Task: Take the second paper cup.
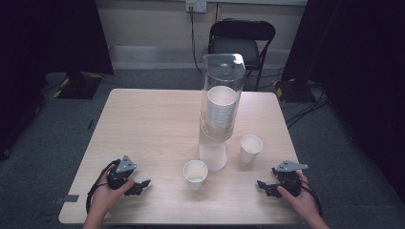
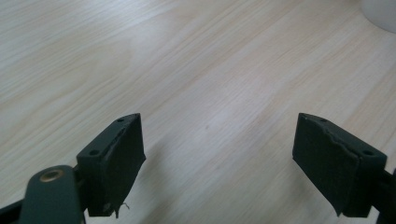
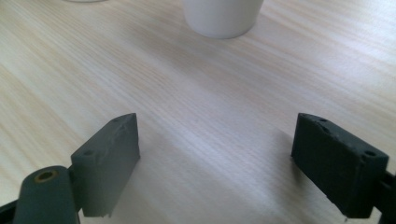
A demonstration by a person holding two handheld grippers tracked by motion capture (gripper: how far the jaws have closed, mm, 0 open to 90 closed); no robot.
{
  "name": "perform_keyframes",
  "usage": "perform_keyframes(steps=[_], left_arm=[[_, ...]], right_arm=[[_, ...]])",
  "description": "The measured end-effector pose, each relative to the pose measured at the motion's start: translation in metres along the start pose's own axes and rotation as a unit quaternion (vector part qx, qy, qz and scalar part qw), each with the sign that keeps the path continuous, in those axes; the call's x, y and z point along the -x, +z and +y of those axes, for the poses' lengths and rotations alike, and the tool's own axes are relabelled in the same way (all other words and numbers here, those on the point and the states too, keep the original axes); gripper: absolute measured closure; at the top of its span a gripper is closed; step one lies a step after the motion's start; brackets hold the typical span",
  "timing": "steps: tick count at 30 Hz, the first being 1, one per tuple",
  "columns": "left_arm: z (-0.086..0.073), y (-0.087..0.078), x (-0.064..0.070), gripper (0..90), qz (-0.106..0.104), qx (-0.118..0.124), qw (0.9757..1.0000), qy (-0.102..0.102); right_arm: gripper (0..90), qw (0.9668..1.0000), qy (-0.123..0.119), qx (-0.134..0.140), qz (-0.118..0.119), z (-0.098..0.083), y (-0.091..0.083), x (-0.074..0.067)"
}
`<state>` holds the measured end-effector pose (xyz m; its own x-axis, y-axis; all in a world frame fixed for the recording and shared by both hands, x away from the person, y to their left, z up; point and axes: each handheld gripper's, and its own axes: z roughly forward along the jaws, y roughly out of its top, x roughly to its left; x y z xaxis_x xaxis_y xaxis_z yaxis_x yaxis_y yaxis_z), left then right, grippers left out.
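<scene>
A tall clear dispenser tube (image 1: 222, 95) stands at the table's middle and holds a stack of white paper cups (image 1: 220, 107). A white cup (image 1: 212, 155) pokes out of its bottom end. Two loose white cups stand upright, one (image 1: 196, 174) near the front centre and one (image 1: 250, 148) to the right of the tube. My left gripper (image 1: 143, 184) (image 2: 217, 126) rests at the front left, open and holding nothing. My right gripper (image 1: 262, 185) (image 3: 217, 123) rests at the front right, also open with nothing in it. A white cup's base (image 3: 222, 16) shows ahead of the right gripper, and a cup's edge (image 2: 380, 14) shows in the left gripper view.
The light wooden table (image 1: 153, 124) has bare surface on its left half. A black folding chair (image 1: 241, 43) stands behind the far edge. Dark curtains hang at both sides, and cables lie on the grey floor (image 1: 305, 109).
</scene>
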<state>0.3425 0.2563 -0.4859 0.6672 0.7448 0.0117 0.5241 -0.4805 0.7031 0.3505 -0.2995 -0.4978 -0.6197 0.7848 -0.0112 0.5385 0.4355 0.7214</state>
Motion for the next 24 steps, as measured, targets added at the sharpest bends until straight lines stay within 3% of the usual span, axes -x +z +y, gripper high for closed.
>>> perform_keyframes(steps=[8, 11, 18, 24], left_arm=[[-0.013, -0.006, -0.014, 16.4, 0.009, 0.002, 0.9997, -0.024], [-0.019, -0.004, -0.016, 16.2, 0.008, -0.006, 0.9997, -0.024], [-0.022, 0.000, -0.015, 13.9, 0.013, 0.023, 0.9994, -0.021], [-0.022, 0.002, -0.014, 11.4, 0.012, 0.022, 0.9994, -0.023]], right_arm=[[14.0, 0.9999, -0.004, 0.011, 0.007, -0.003, 0.000, 0.002], [13.9, 0.9999, -0.005, 0.011, 0.007, -0.003, 0.000, 0.002], [13.9, 0.9999, -0.005, 0.010, 0.007, -0.003, 0.000, 0.002], [13.9, 0.9999, -0.007, 0.010, 0.007, -0.003, 0.000, 0.002]])
